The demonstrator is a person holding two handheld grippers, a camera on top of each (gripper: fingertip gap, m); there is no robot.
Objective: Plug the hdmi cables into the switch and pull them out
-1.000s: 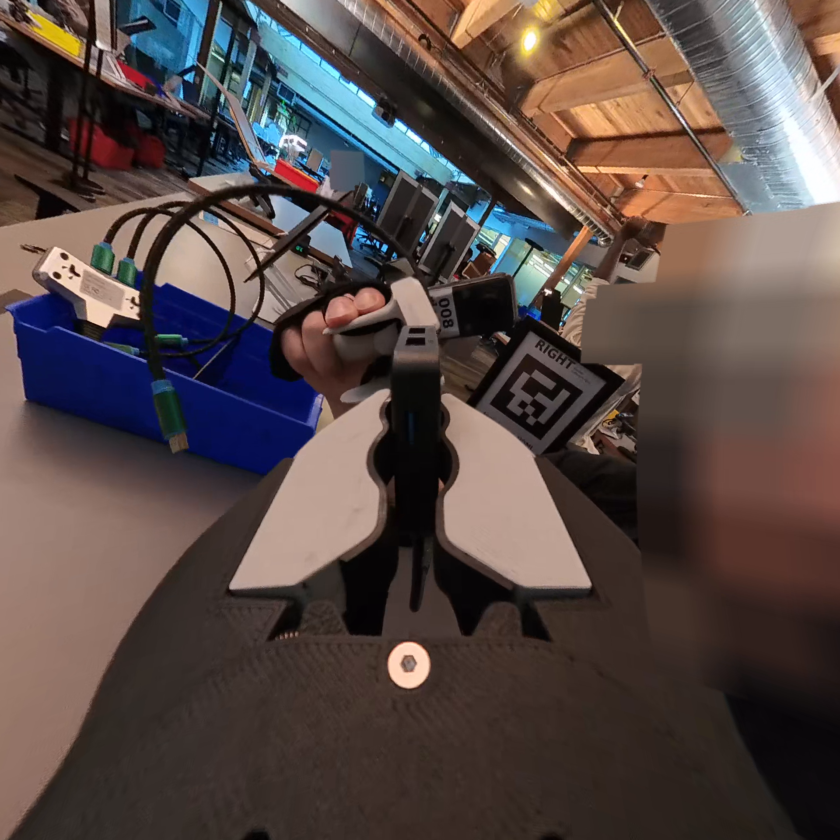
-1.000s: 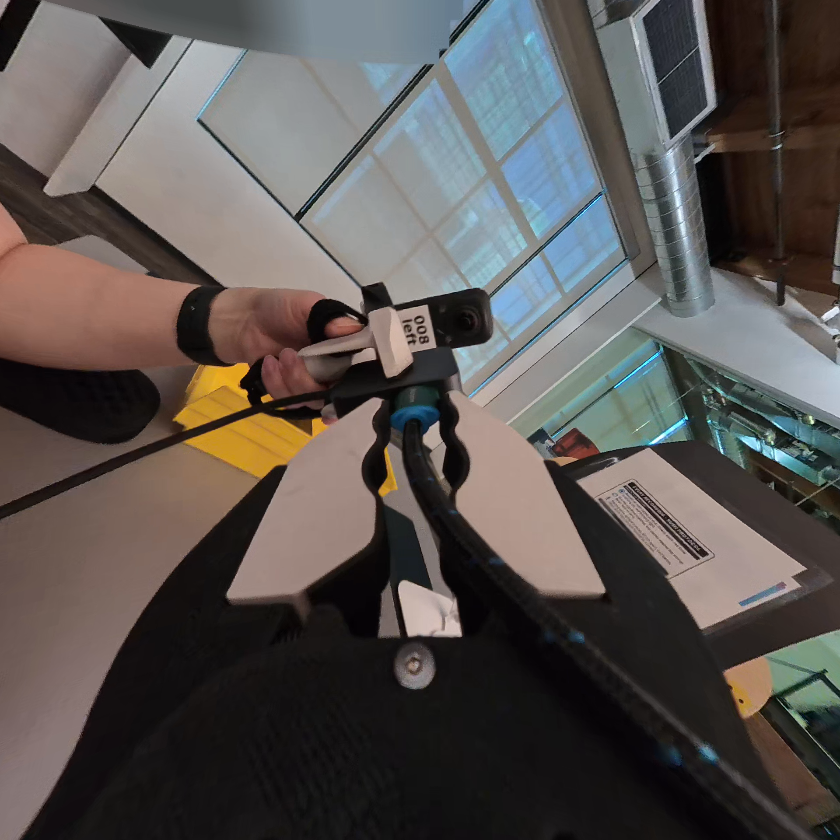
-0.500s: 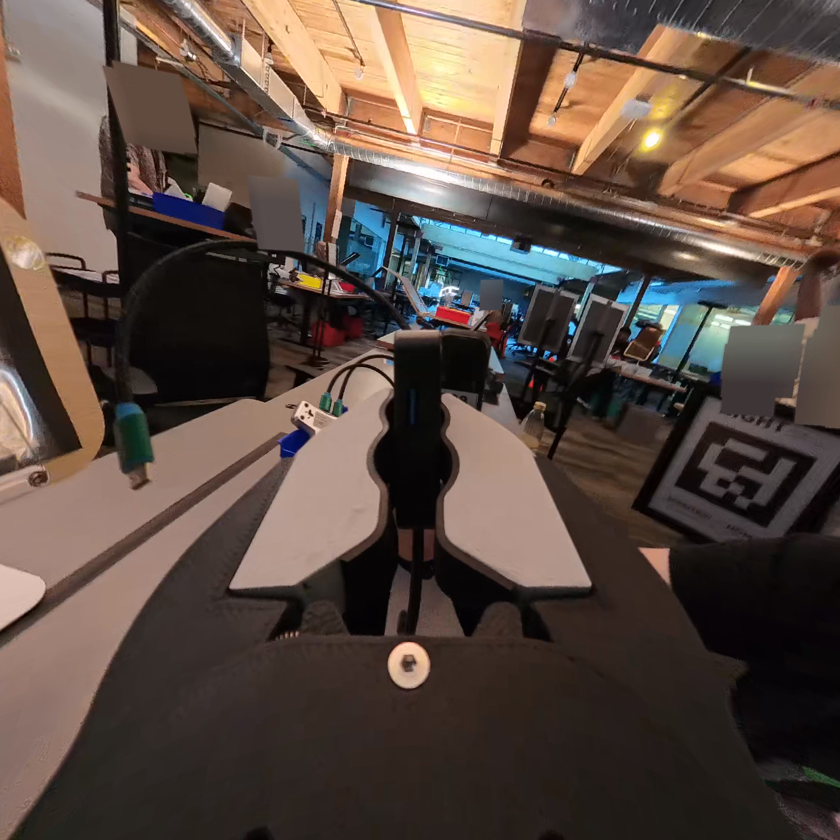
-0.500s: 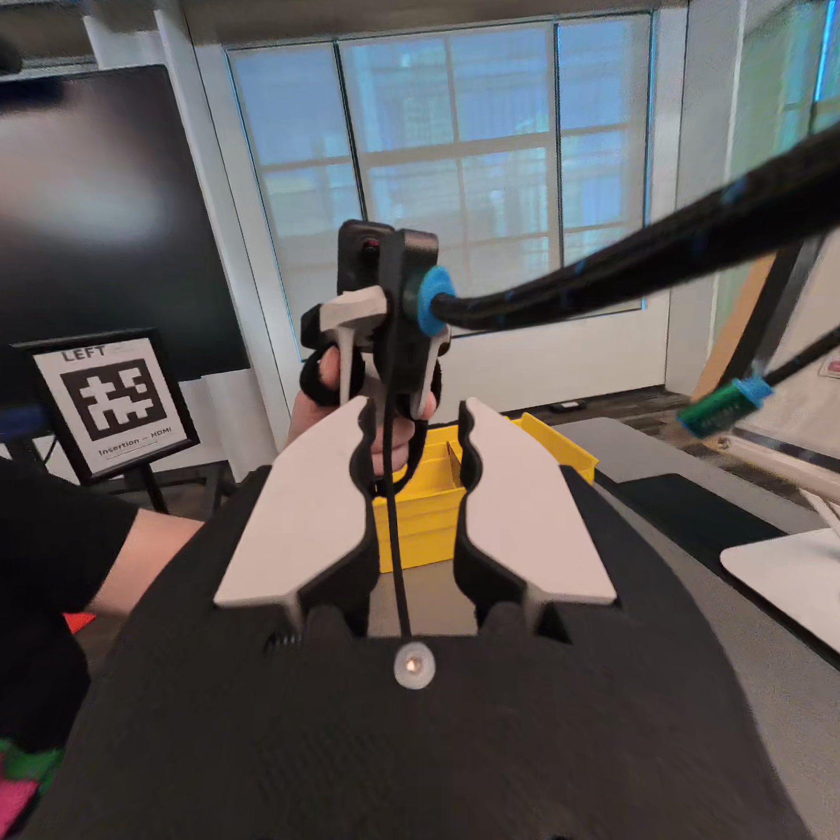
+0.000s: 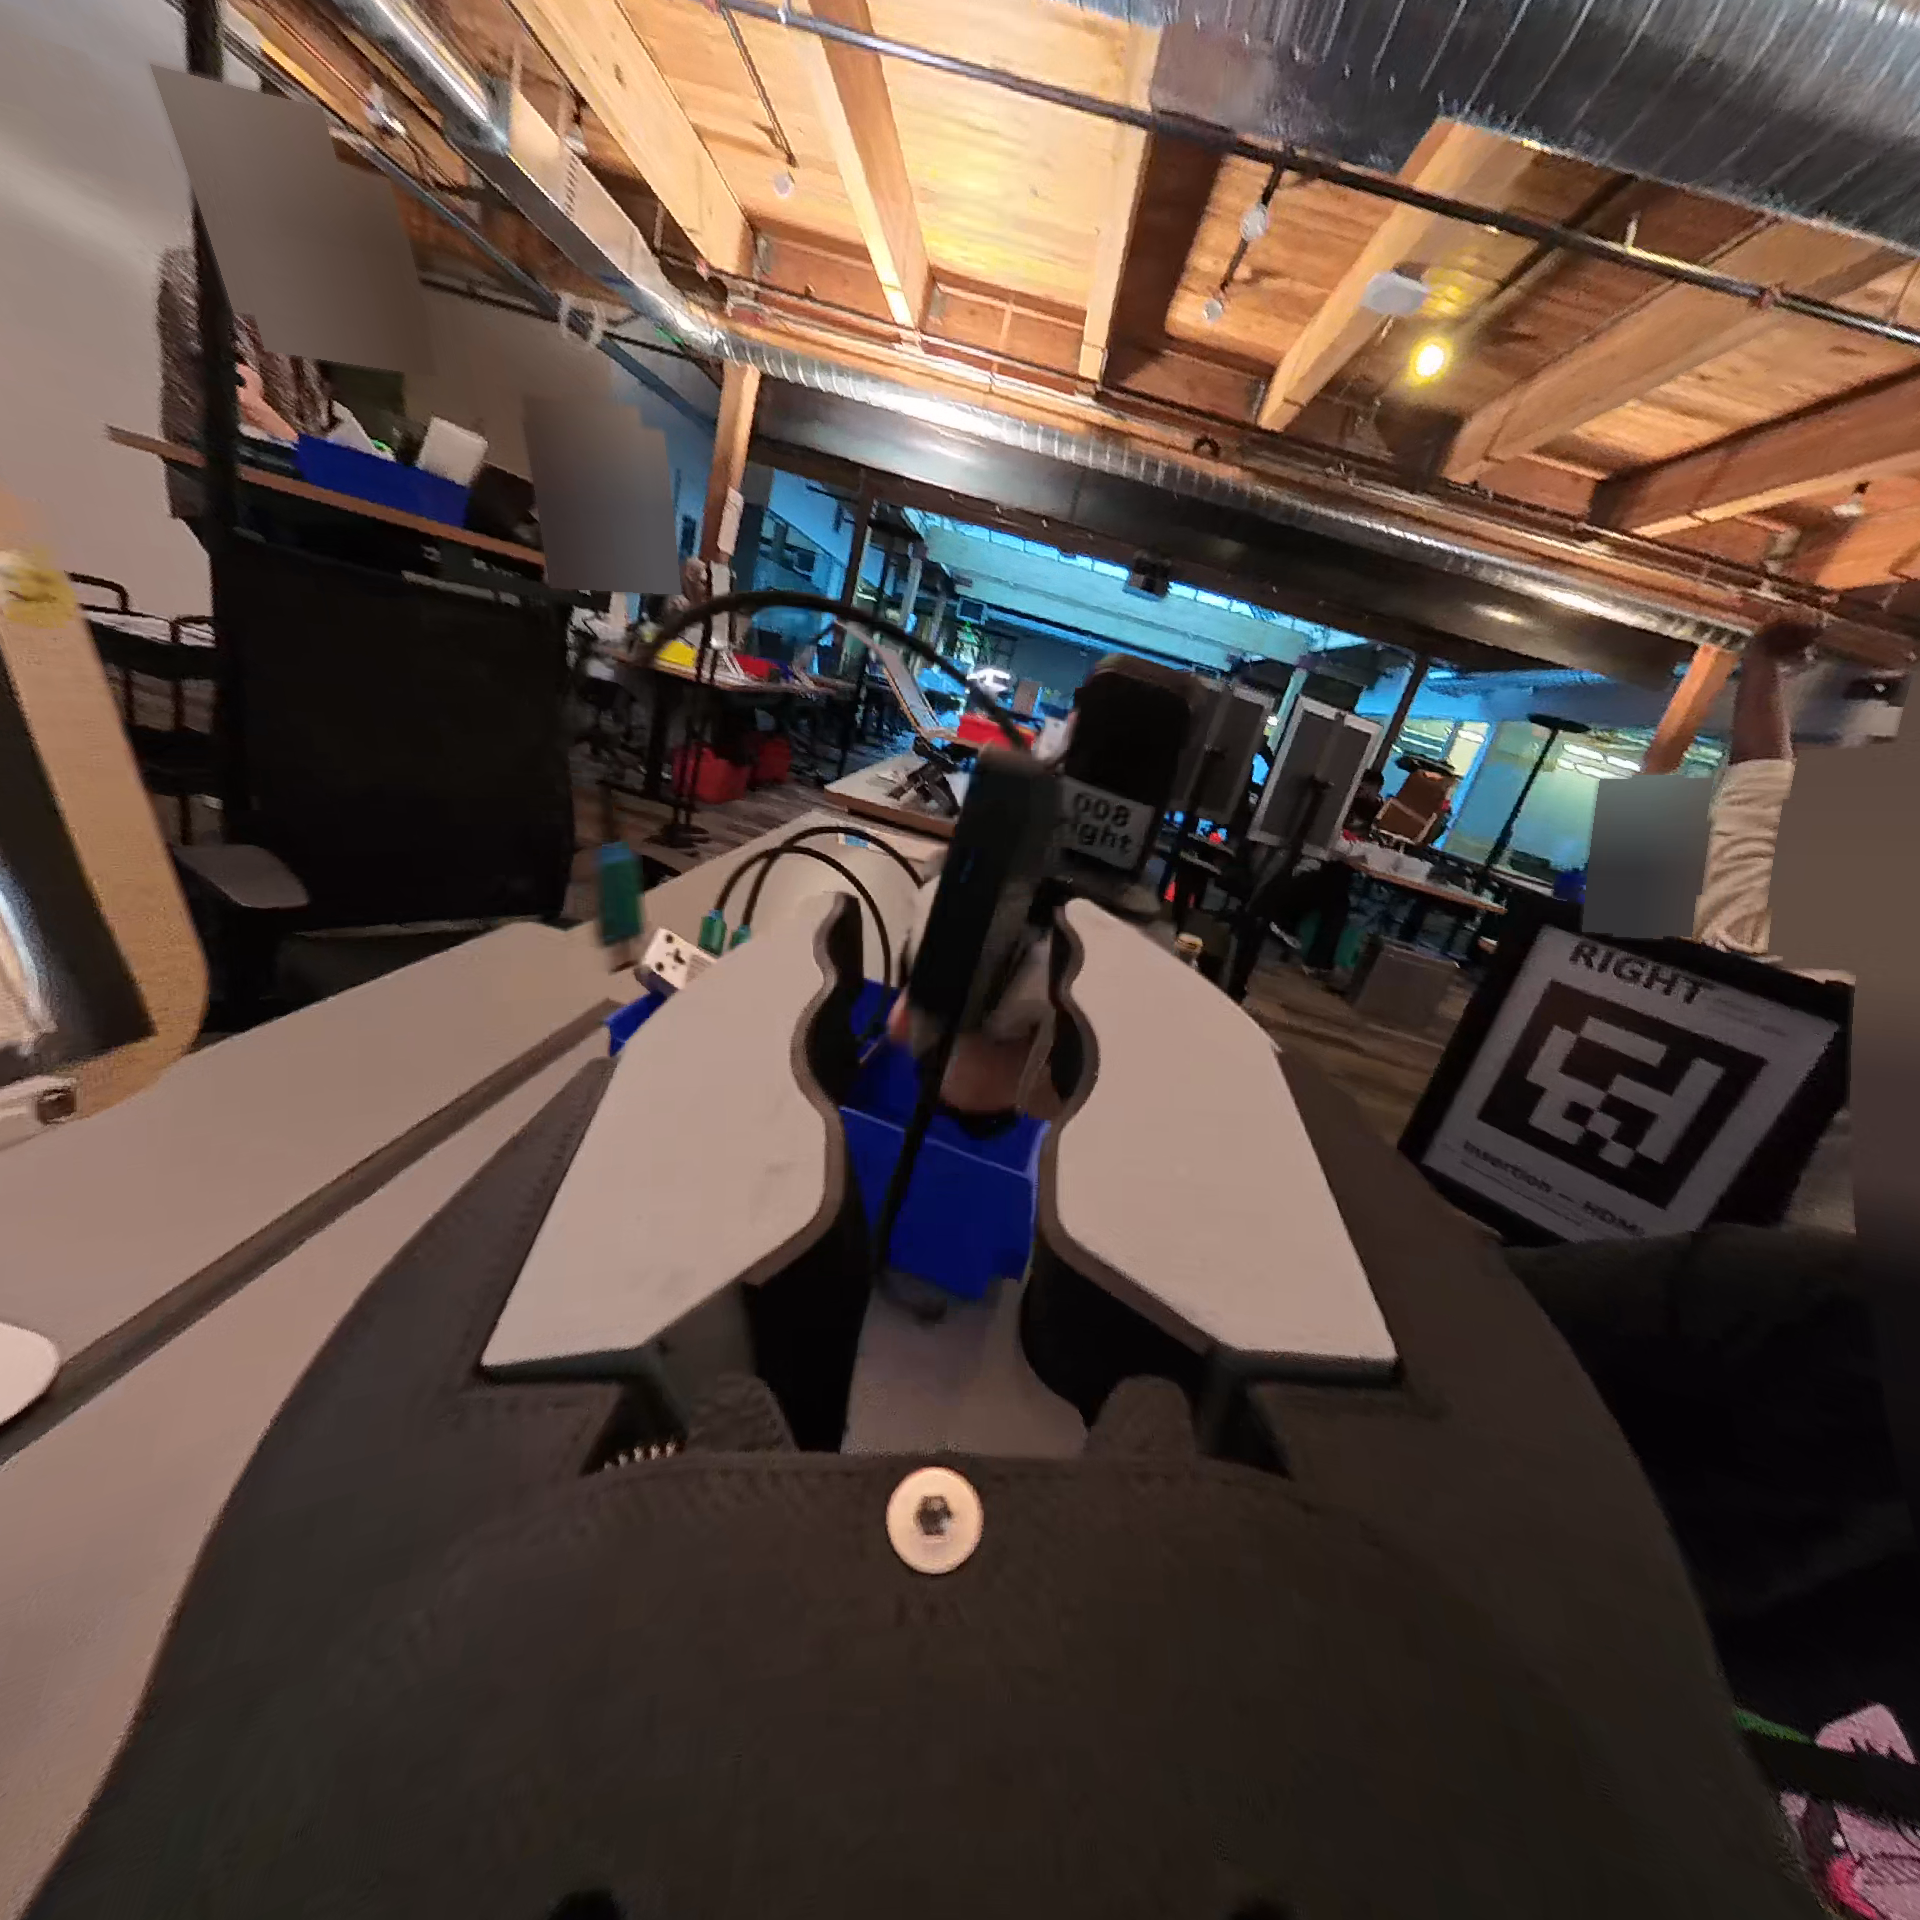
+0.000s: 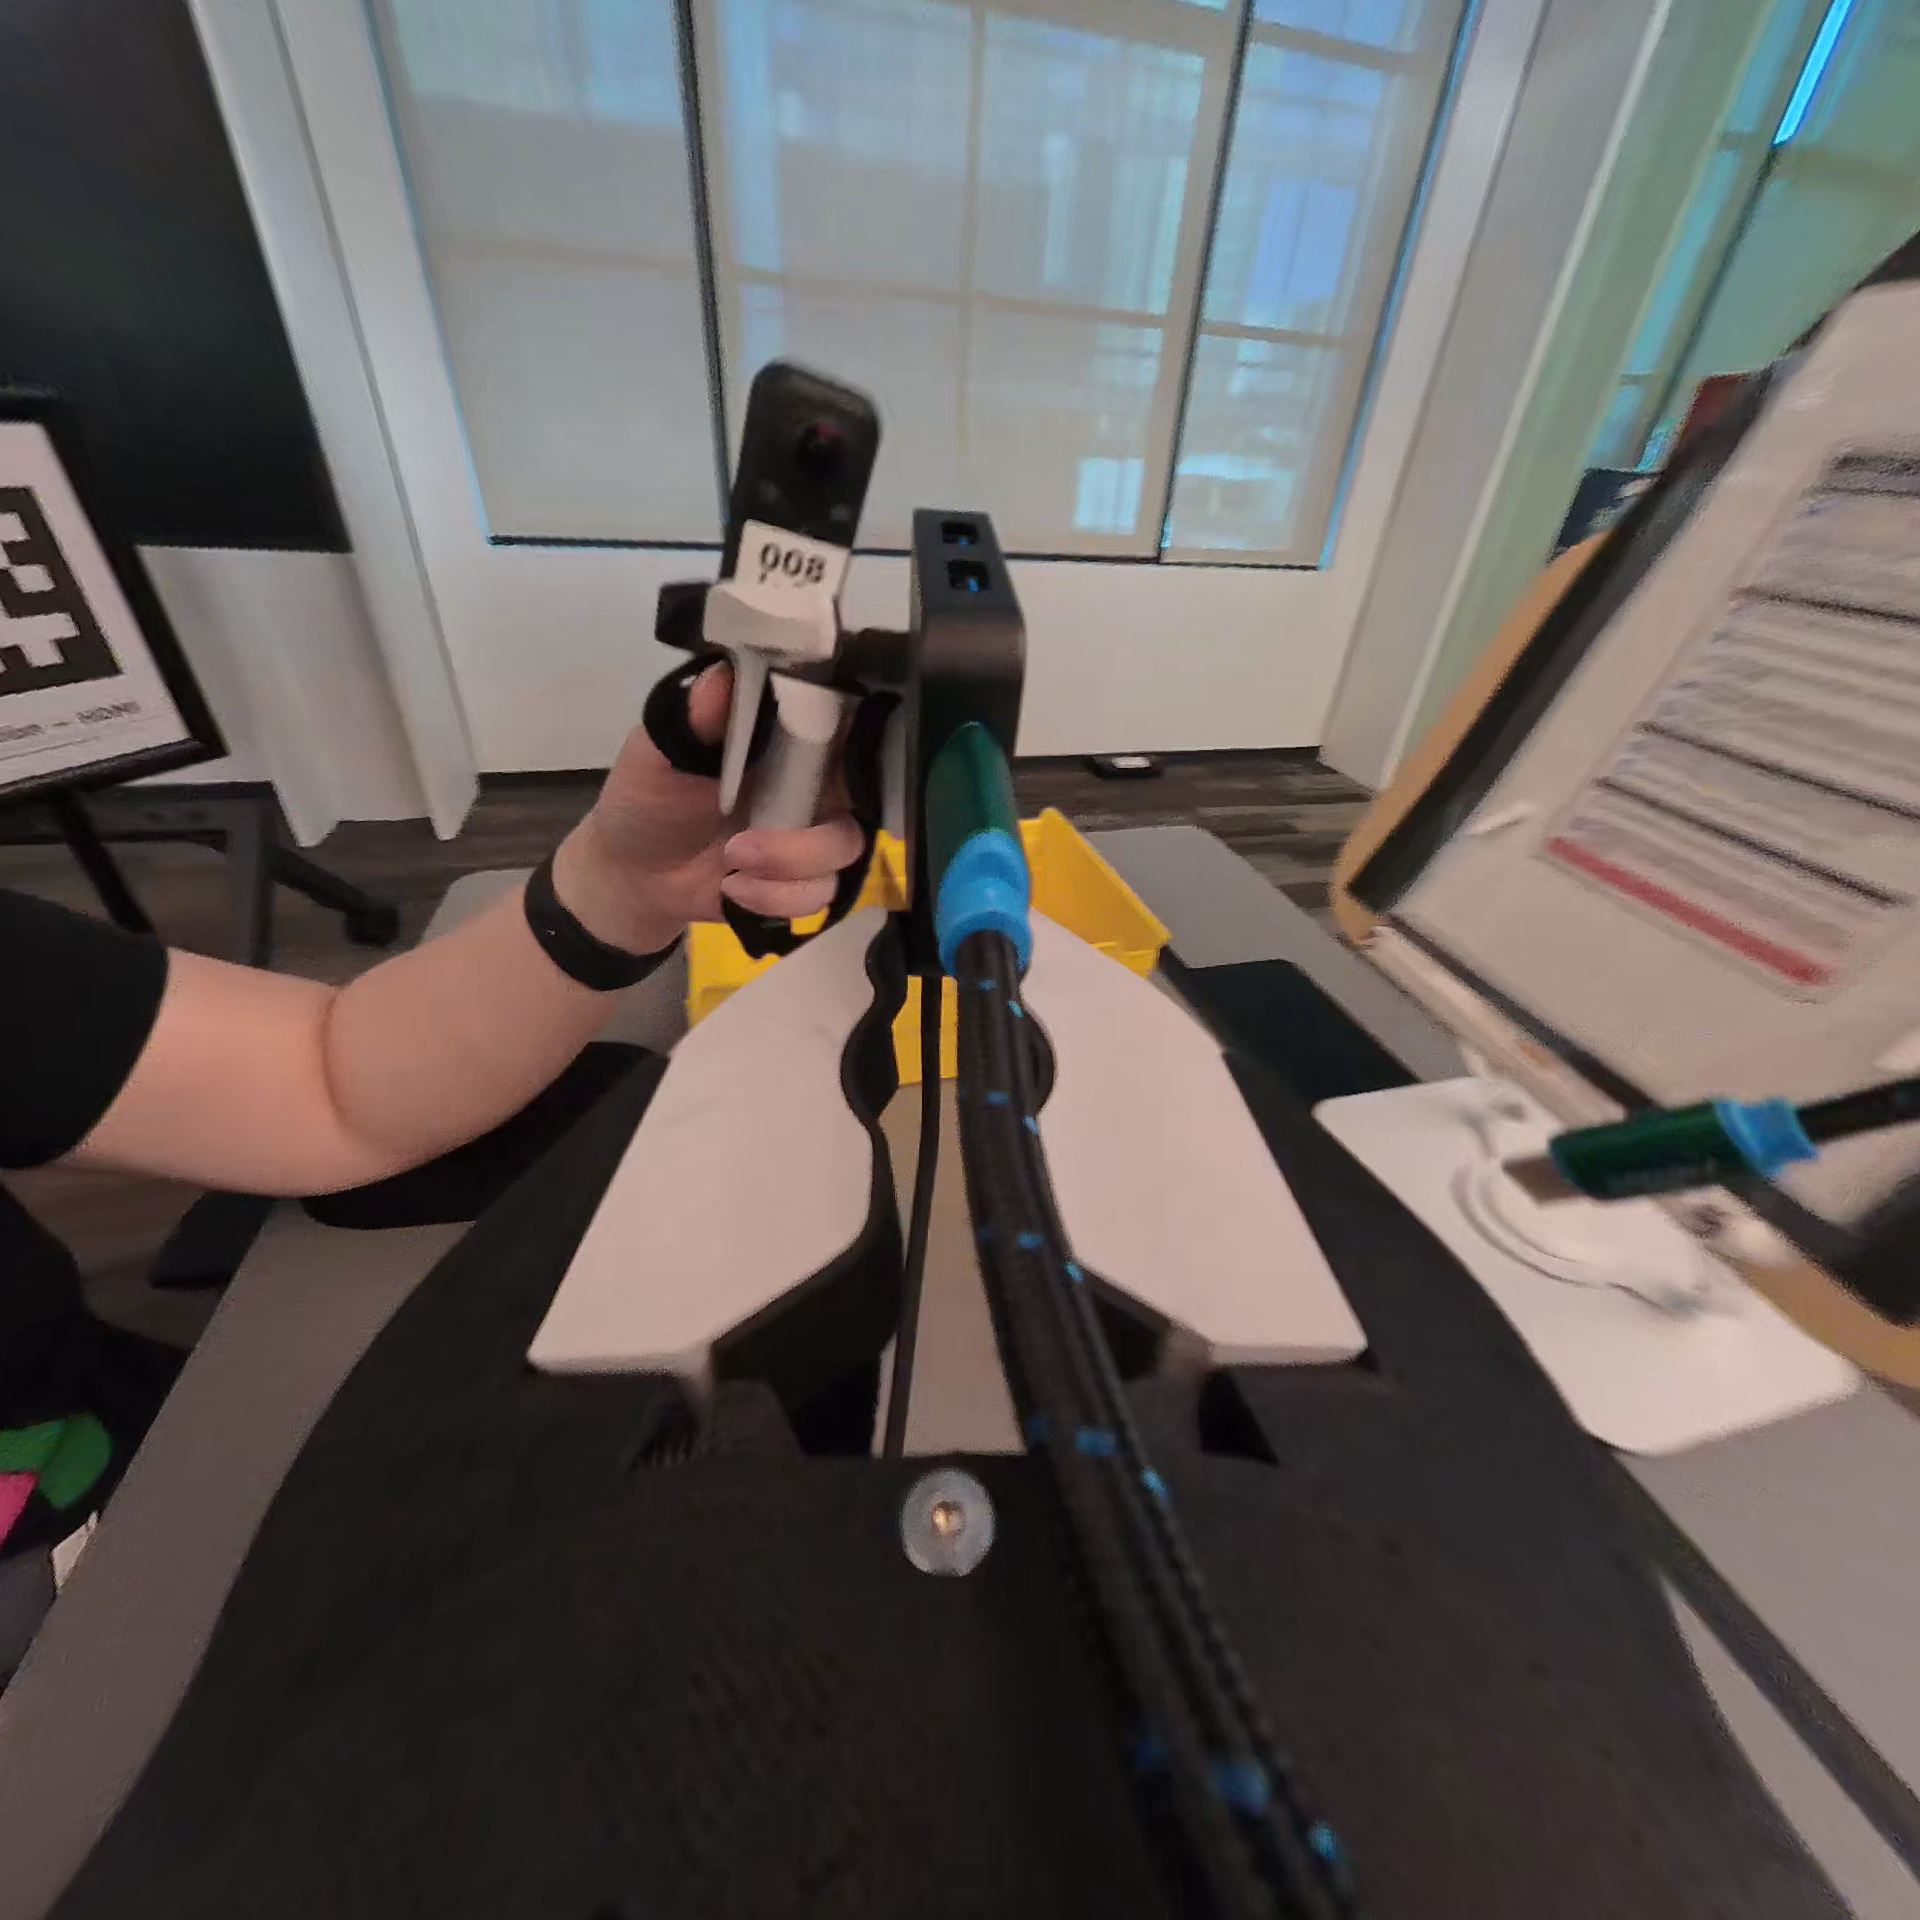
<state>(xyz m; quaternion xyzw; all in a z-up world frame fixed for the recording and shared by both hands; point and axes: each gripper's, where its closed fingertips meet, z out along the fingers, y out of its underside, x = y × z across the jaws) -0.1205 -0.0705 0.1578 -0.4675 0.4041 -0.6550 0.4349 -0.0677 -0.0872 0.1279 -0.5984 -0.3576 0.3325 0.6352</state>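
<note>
The right hand-held gripper (image 6: pixel 966 945) is pinched narrow on the hdmi cable (image 6: pixel 1008 1143), just behind the blue ring. The cable's green plug (image 6: pixel 971 800) sticks out past the fingertips and sits in the black switch (image 6: pixel 966 644), which stands right in front of this hand-held gripper. I think holding so close to the plug keeps the bendy cable from flopping, so a push or a pull goes straight into the port.

The left hand-held gripper (image 5: pixel 945 925) faces the other way. Its fingers stand apart, wider than the switch between their tips. The picture is blurry, so I cannot tell if either finger touches the switch. It looks ready to steady the box while the other side pulls.

The cable's other green plug (image 6: pixel 1652 1143) hangs free in the air, off to the right of the right hand-held gripper, so that end is not in any port.

Under and beyond the left fingers a blue bin (image 5: pixel 956 1184) sits on the tabletop (image 5: pixel 260 1143), with a silver switch (image 5: pixel 675 951) at its far end. A yellow bin (image 6: pixel 1091 883) sits behind the black switch.
</note>
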